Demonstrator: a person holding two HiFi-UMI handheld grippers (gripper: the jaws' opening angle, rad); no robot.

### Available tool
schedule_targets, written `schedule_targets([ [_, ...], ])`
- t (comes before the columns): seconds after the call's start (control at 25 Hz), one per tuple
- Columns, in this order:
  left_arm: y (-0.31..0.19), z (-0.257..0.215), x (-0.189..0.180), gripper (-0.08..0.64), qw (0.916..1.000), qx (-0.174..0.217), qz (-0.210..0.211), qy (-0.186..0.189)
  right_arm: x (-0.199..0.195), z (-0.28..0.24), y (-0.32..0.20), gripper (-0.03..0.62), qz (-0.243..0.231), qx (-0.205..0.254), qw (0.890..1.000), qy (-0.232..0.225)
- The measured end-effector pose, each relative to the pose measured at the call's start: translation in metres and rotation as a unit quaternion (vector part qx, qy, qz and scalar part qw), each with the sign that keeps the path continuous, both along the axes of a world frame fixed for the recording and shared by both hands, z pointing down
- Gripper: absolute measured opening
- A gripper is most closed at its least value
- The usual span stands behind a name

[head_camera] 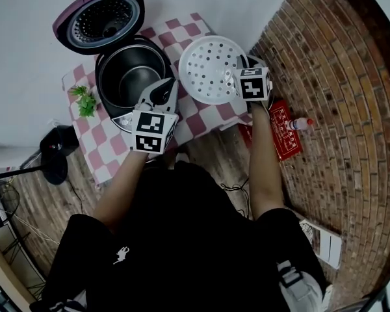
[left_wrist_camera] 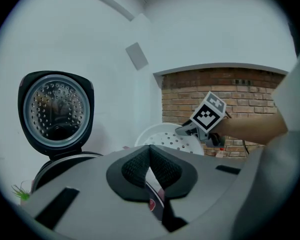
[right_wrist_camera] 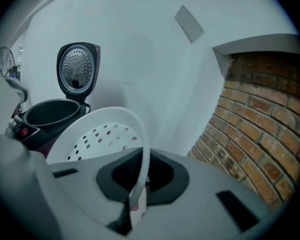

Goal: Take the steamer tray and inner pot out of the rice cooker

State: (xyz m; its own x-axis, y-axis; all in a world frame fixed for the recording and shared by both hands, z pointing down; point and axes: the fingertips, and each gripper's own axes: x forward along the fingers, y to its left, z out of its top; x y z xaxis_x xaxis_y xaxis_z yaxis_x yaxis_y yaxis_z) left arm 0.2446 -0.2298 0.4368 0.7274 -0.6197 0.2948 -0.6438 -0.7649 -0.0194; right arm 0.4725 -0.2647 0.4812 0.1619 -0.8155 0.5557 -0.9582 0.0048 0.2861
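The rice cooker (head_camera: pixel 127 77) stands open on the checked tablecloth (head_camera: pixel 201 119), its lid (head_camera: pixel 101 18) tipped back. The dark inner pot (head_camera: pixel 135 75) sits inside it. The white perforated steamer tray (head_camera: pixel 211 67) is out of the cooker, just to its right over the cloth. My right gripper (right_wrist_camera: pixel 140 181) is shut on the steamer tray's thin rim (right_wrist_camera: pixel 142 149) at its right edge. My left gripper (head_camera: pixel 164 88) hovers at the cooker's front edge, shut with nothing between its pads (left_wrist_camera: pixel 135 166). The left gripper view shows the tray (left_wrist_camera: pixel 167 136) and the right gripper's marker cube (left_wrist_camera: pixel 208 115).
A small green plant (head_camera: pixel 86 99) stands left of the cooker on the cloth. On the brick floor to the right lie a red flat pack (head_camera: pixel 281 132) and a small bottle (head_camera: pixel 301 123). A black stand (head_camera: pixel 55 153) sits at the table's left. A white wall is behind.
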Motion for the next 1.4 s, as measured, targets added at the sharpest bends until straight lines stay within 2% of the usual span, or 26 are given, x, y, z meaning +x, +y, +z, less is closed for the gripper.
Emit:
schedule_targets([
  [0.36, 0.017, 0.012, 0.029, 0.003, 0.9992, -0.004, 0.031, -0.025, 0.011, 0.068, 0.020, 0.009, 0.016, -0.046, 0.998, -0.028],
  [0.64, 0.024, 0.021, 0.034, 0.003, 0.9982, -0.009, 0.040, -0.043, 0.008, 0.110, 0.032, 0.009, 0.030, -0.069, 0.996, -0.048],
  [0.92, 0.027, 0.028, 0.028, 0.003, 0.9977, -0.015, 0.035, -0.055, 0.009, 0.156, 0.041, 0.009, 0.052, -0.092, 0.990, -0.092],
  [1.4, 0.034, 0.045, 0.033, 0.003, 0.9947, -0.036, 0.048, -0.083, 0.014, 0.191, 0.039, 0.011, 0.059, -0.113, 0.988, -0.086],
])
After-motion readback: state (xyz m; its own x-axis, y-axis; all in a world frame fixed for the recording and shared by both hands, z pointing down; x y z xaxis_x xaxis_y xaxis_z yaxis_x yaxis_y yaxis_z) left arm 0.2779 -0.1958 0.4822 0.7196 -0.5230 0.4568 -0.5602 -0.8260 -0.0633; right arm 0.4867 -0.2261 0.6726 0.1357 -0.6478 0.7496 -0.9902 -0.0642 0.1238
